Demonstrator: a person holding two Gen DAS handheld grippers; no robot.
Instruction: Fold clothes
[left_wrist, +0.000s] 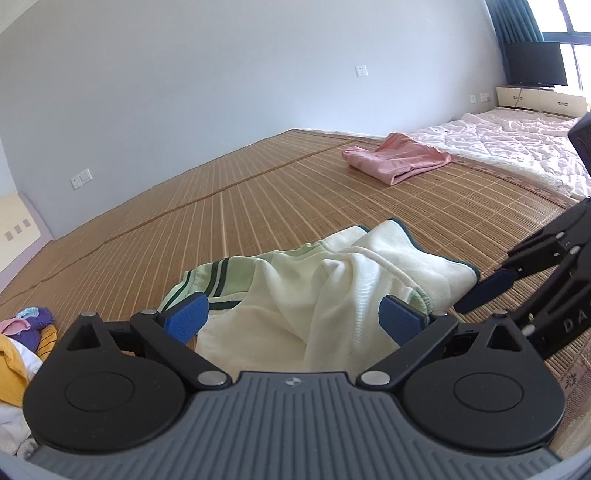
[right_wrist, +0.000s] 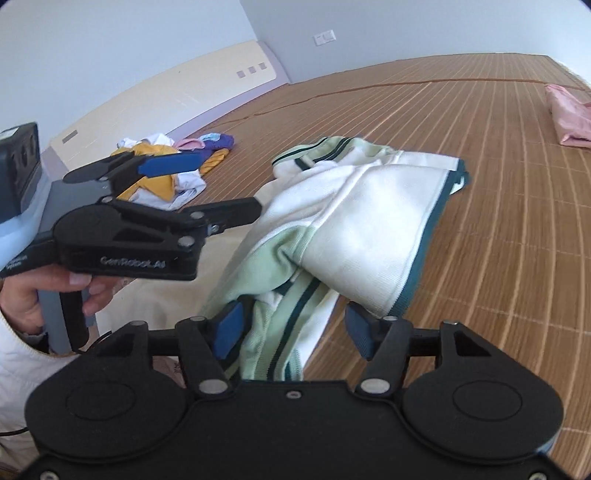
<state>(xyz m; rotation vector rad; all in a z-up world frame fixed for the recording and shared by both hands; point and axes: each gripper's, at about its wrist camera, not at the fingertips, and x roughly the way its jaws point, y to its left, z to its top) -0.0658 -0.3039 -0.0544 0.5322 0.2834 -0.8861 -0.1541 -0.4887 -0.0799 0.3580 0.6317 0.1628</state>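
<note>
- Garment (left_wrist: 325, 295): cream knit w/ pale-green panels, dark-green edge trim and stripes at ribbed band. Soft, bunched, creased; lies in a heap on the bamboo mat (left_wrist: 258, 206), directly ahead of both tools.
- Mat: woven slats, tan-brown, ribbed texture, long seams across it.
- Left tool (left_wrist: 295, 321): black linkage arms, blue textured pads (left_wrist: 186, 319), grey ribbed body. Jaws spread wide; cloth sits between pads, not pinched. In right wrist view it hangs above the garment's left edge, tilted on its side, one pad over the other, held by a bare hand (right_wrist: 44, 291) on the pistol grip.
- Right tool (right_wrist: 295, 332): same build. Jaws apart; striped green band of garment runs through the gap, near the left pad (right_wrist: 231, 330). Contact: cannot tell. In left wrist view it enters from right, pad tip low at garment's right edge.
- Pink garment (left_wrist: 399, 157): folded flat, smooth, far side of mat, beside a pale quilted mattress (left_wrist: 517, 144).
- Clothes pile (right_wrist: 173, 166): yellow, white, purple, pink items, loose, well apart from the cream garment.
</note>
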